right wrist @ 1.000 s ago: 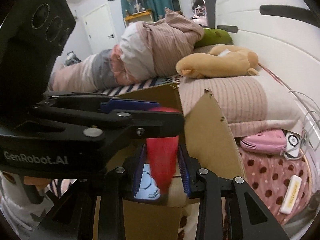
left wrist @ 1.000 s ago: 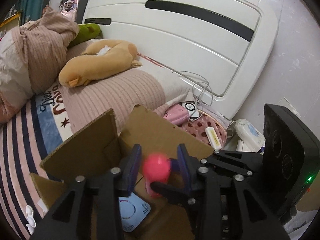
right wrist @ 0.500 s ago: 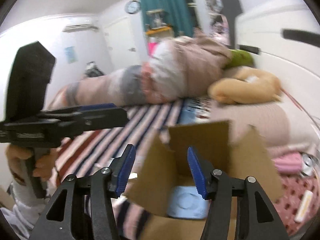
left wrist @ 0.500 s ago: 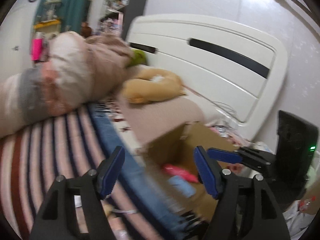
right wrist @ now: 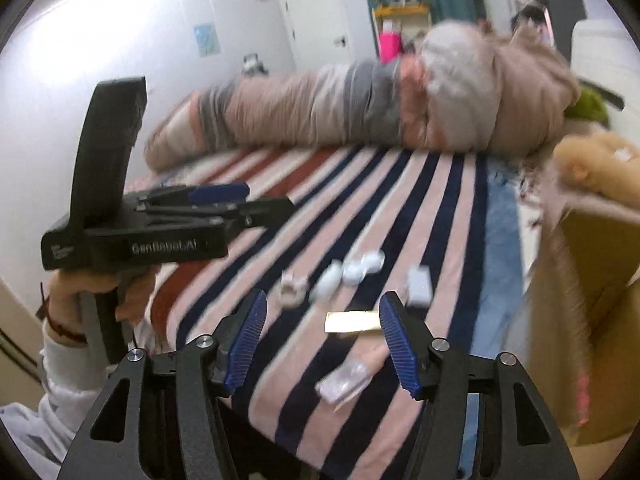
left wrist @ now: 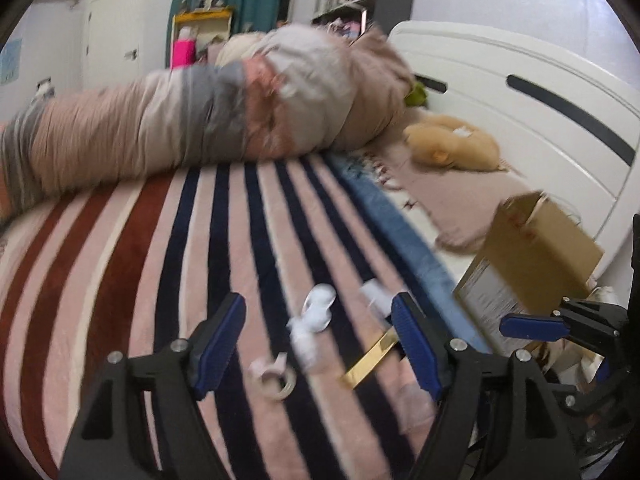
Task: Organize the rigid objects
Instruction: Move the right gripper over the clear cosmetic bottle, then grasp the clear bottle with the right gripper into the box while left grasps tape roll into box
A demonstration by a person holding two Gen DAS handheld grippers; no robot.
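Both pairs of fingers were spread wide and empty: the left gripper (left wrist: 320,344) and right gripper (right wrist: 320,340) hung above the striped blanket (right wrist: 400,208). The cardboard box (right wrist: 592,320) stood at its right edge. A gold bar (right wrist: 352,322), tape roll (left wrist: 276,378) and white earbud cases (right wrist: 362,266) lay scattered between.

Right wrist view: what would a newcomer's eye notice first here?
First, the striped blanket covering the bed, with small items scattered across it: a gold strip, a tape roll and white pieces. Then the open cardboard box at the right edge, and the rolled duvet lying behind.
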